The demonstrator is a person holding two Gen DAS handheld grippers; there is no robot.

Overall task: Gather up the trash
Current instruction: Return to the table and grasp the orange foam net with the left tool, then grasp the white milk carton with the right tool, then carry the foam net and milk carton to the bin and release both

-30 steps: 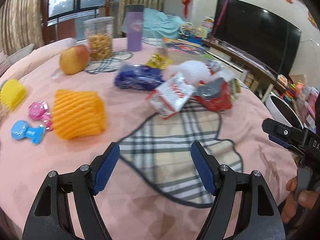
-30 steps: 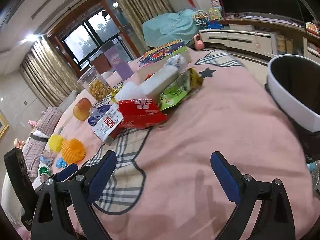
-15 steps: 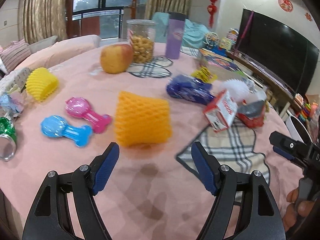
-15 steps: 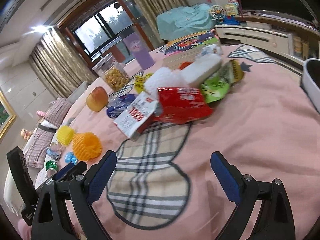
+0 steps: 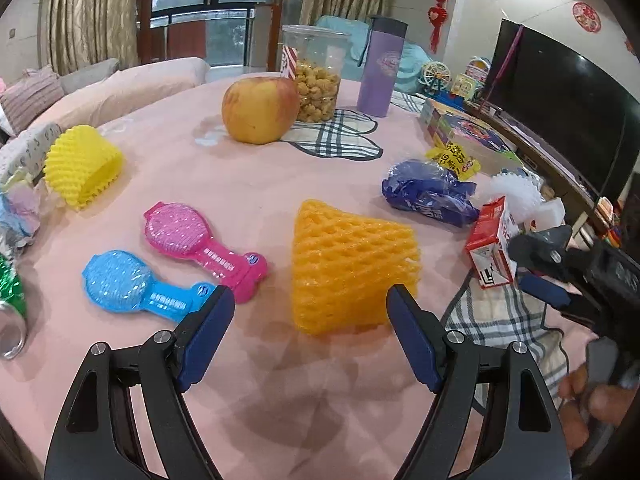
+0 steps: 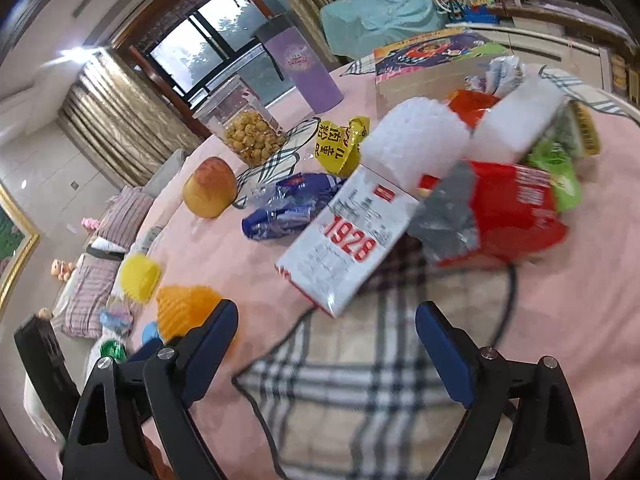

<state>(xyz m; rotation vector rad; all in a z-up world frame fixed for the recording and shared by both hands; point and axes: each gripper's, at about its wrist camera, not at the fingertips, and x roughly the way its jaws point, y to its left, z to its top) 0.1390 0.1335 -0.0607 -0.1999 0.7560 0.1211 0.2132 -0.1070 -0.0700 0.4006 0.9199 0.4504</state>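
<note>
Covering the round surface (image 5: 248, 200) is a pink cloth with plaid patches, in a living room with gold curtains, a balcony window, a dark television (image 5: 560, 120) and red wall ornaments.

Two foam fruit nets lie on it: an orange net (image 5: 352, 268) just ahead of the left tongs (image 5: 308, 312) and a yellow net (image 5: 82, 166) well apart, towards the left edge. Two plastic paddles, one pink (image 5: 200, 240) and one blue (image 5: 136, 286), lie side by side. One apple (image 5: 260, 110), one snack jar (image 5: 316, 76) and one purple tumbler (image 5: 382, 70) stand farther back.

The trash sits in one heap ahead of the right tongs (image 6: 326, 332): a white "1928" carton (image 6: 344, 240), a red bag (image 6: 512, 212), a blue wrapper (image 6: 288, 204), a yellow wrapper (image 6: 340, 144), white foam (image 6: 416, 140); the blurred green packets behind may number two.

Left tongs have just been opening, right tongs closing; both stand spread, with nothing between them.
</note>
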